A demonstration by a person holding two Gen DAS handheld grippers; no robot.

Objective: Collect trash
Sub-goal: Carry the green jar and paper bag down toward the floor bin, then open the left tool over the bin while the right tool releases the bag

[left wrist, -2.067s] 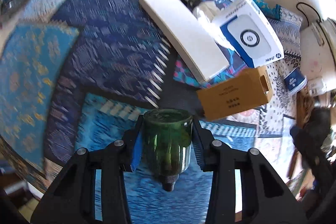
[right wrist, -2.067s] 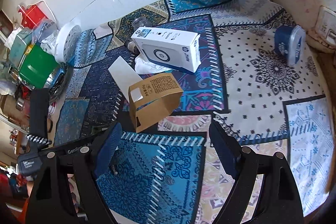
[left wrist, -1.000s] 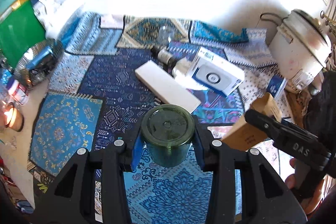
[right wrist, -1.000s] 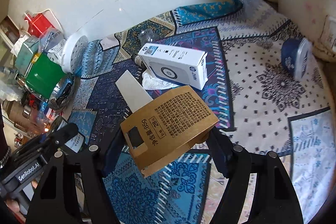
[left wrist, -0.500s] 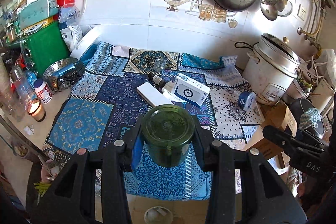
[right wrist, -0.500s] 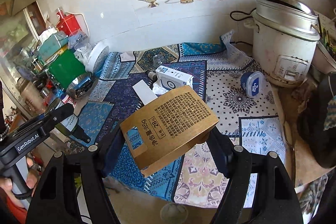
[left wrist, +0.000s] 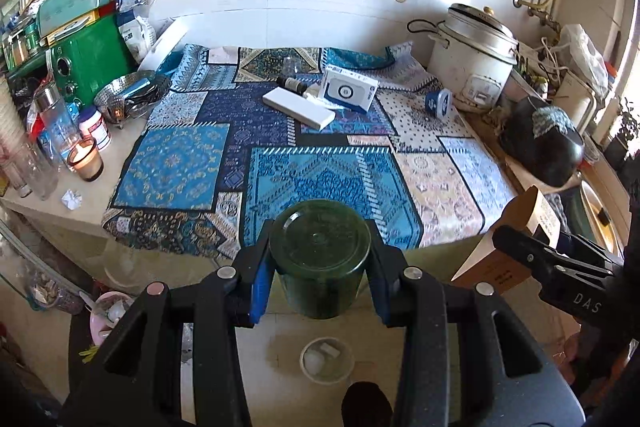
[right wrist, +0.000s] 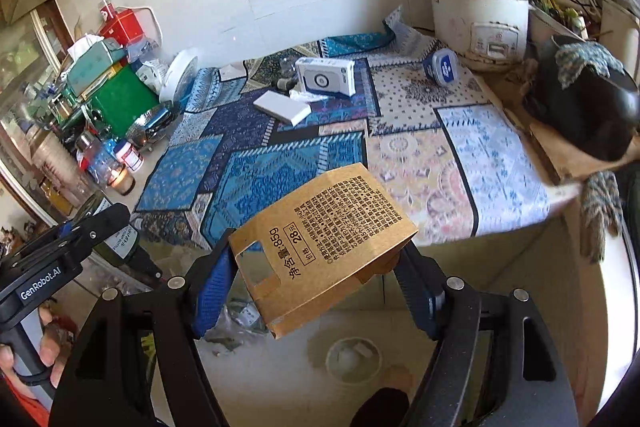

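Holding both loads off the counter edge, we've got left gripper (left wrist: pixel 318 275) clamped on dark green glass bottle (left wrist: pixel 320 259), right gripper (right wrist: pixel 314 287) clamped on brown printed cardboard box (right wrist: pixel 324 247).

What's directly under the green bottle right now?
Below the green bottle, past the counter edge, is floor with a small round bowl. The bottle's neck and the floor right behind it are hidden.

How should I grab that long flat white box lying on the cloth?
Grip the long white box across its narrow width, near the middle, coming down from above. It lies flat on the patterned cloth, so its thin long edges are the only faces two fingers could close on; its near end looks freest of the clutter.
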